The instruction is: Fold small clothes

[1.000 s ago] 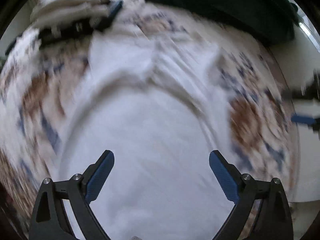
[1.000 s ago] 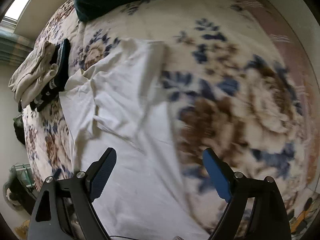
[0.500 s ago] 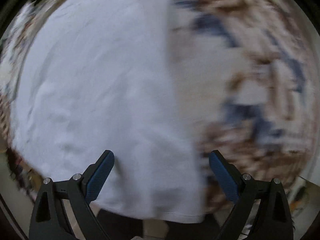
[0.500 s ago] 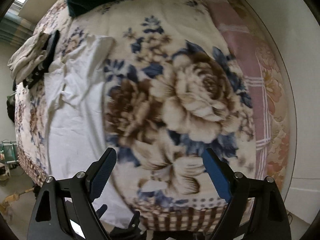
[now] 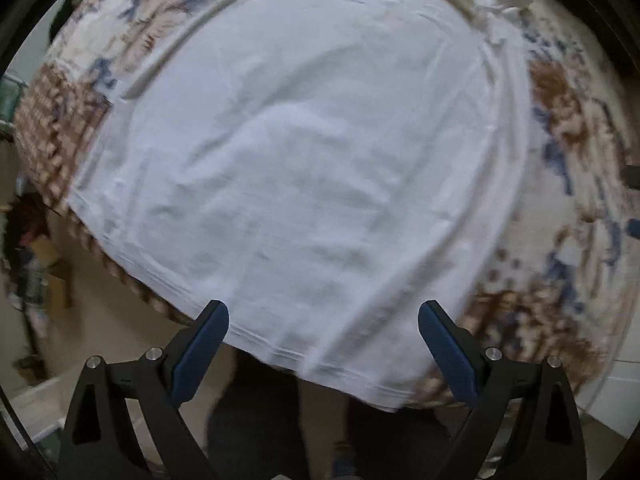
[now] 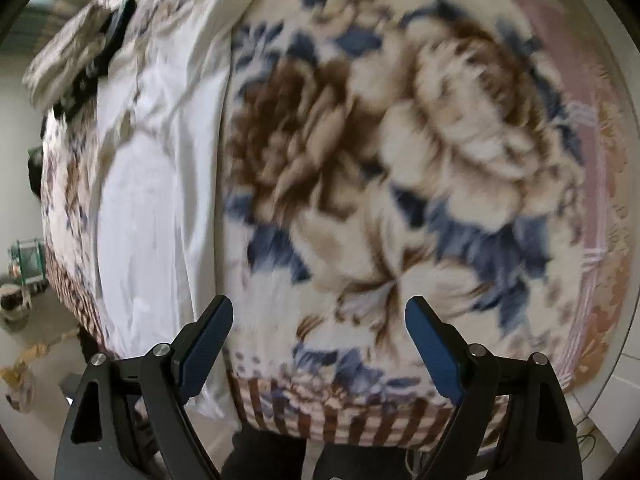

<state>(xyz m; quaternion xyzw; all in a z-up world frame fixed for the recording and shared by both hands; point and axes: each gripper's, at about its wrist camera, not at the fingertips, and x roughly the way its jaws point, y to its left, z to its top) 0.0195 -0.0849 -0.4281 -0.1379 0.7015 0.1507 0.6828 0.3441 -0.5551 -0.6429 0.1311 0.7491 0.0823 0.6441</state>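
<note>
A white garment (image 5: 312, 160) lies spread flat on a floral blanket (image 5: 568, 128); its hem hangs just over the bed's near edge. My left gripper (image 5: 323, 340) is open and empty, held above the hem. In the right wrist view the same white garment (image 6: 156, 200) lies at the left, and my right gripper (image 6: 319, 340) is open and empty over the bare floral blanket (image 6: 400, 152), to the right of the garment's edge.
A pile of folded light and dark clothes (image 6: 80, 56) sits at the far left of the bed. The bed's near edge (image 6: 340, 420) with a striped border is just below the right gripper. The floor and clutter (image 6: 20, 300) lie to the left.
Both grippers have pulled back toward the bed's near edge. The left view has swung over the garment's lower part and hem; the right view has shifted right onto bare blanket.
</note>
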